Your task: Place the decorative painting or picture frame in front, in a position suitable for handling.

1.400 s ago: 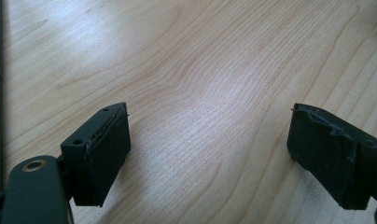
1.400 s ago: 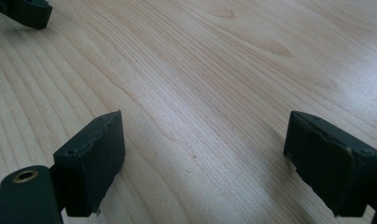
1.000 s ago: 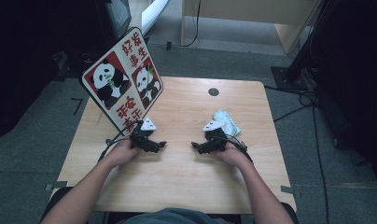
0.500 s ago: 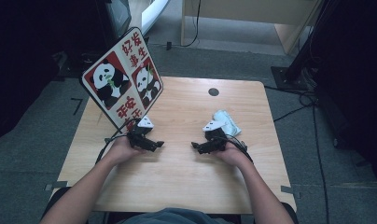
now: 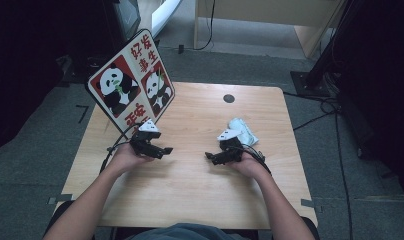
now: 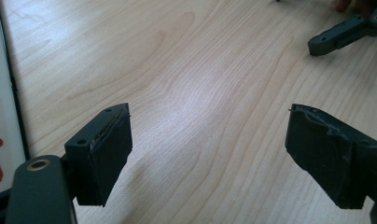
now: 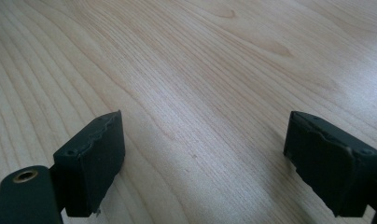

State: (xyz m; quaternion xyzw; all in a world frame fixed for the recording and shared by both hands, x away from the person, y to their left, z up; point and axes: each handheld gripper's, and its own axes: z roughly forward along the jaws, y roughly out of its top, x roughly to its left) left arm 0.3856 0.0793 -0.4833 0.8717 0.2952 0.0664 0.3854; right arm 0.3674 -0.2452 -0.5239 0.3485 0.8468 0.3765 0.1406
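Holding two hand-held grippers over the worktop (image 5: 190,190), I count one in each hand: the left hand-held gripper (image 5: 162,150) sits toward the left edge, the right hand-held gripper (image 5: 211,156) toward the right edge, both roughly midway between the near and far edges. Their noses point inward at each other, so each one's long axis runs about parallel to the near edge, with bare wood between the tips. In the left gripper view my jaws stand wide apart with nothing but wood grain between them, and the tip of the right hand-held gripper shows at the upper right. In the right gripper view the jaws are likewise spread wide over bare wood, gripping nothing. Each gripper carries one grey three-cornered plate on top and one dark cable trailing back toward my wrist. Beyond these I count one panda sign (image 5: 132,85), standing tilted at the far left corner, its lower edge just behind my left hand; it shows two panda pictures and red characters, and its white edge appears at the left of the left gripper view. One crumpled white cloth (image 5: 244,132) lies just behind my right hand, near the right edge. One small dark round hole (image 5: 229,98) sits near the far edge.
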